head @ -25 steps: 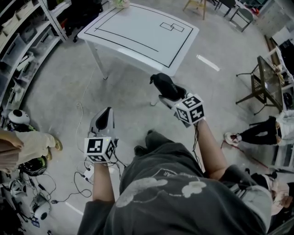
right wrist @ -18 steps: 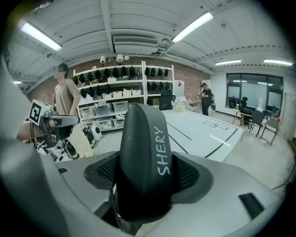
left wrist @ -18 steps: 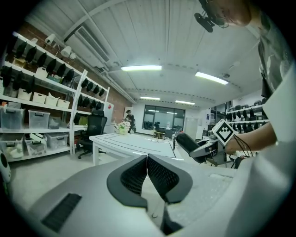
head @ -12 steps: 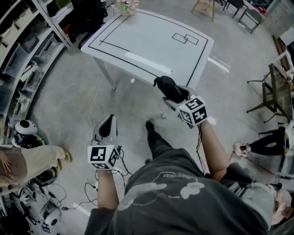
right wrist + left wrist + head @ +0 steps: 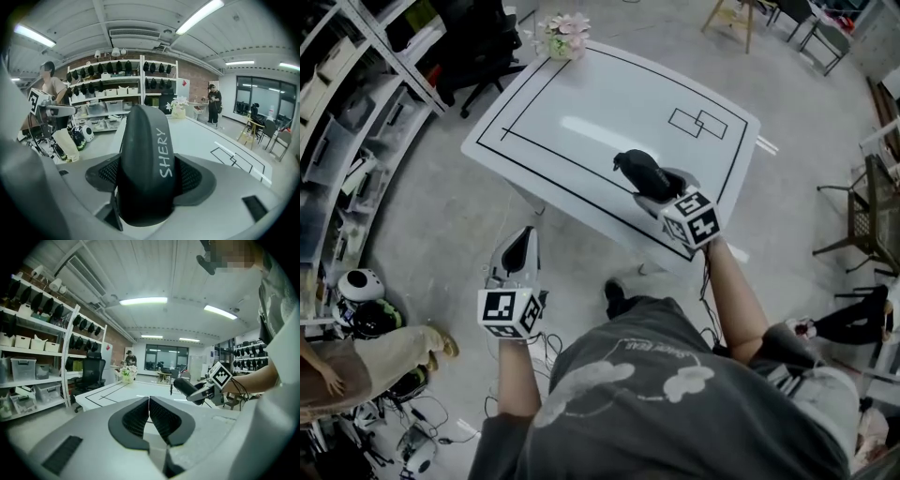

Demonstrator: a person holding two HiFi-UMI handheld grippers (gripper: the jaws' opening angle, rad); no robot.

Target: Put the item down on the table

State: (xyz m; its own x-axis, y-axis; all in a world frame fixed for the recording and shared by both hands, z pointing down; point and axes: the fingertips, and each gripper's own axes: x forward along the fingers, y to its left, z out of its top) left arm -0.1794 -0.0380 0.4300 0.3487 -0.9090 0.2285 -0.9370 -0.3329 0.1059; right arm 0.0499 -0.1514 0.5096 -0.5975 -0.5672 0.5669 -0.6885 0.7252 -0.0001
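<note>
My right gripper [image 5: 661, 192] is shut on a long black case [image 5: 640, 172] with white lettering, and holds it in the air over the near edge of the white table [image 5: 581, 103]. In the right gripper view the black case [image 5: 145, 164] fills the space between the jaws and sticks out forward. My left gripper [image 5: 517, 255] hangs below the table's near edge, over the floor, with its jaws shut and nothing between them. The left gripper view shows its pads [image 5: 157, 414] meeting, and the right gripper with the black case [image 5: 183, 387] ahead.
The table bears black outline markings and a small double rectangle [image 5: 698, 122]. A flower pot [image 5: 564, 36] stands at its far corner. Shelving [image 5: 347, 103] runs along the left, an office chair [image 5: 478, 42] stands behind the table, and cables lie on the floor.
I have walked up to the table. The right gripper with the black case has come from over the floor to over the table's near edge. The left gripper kept its pose.
</note>
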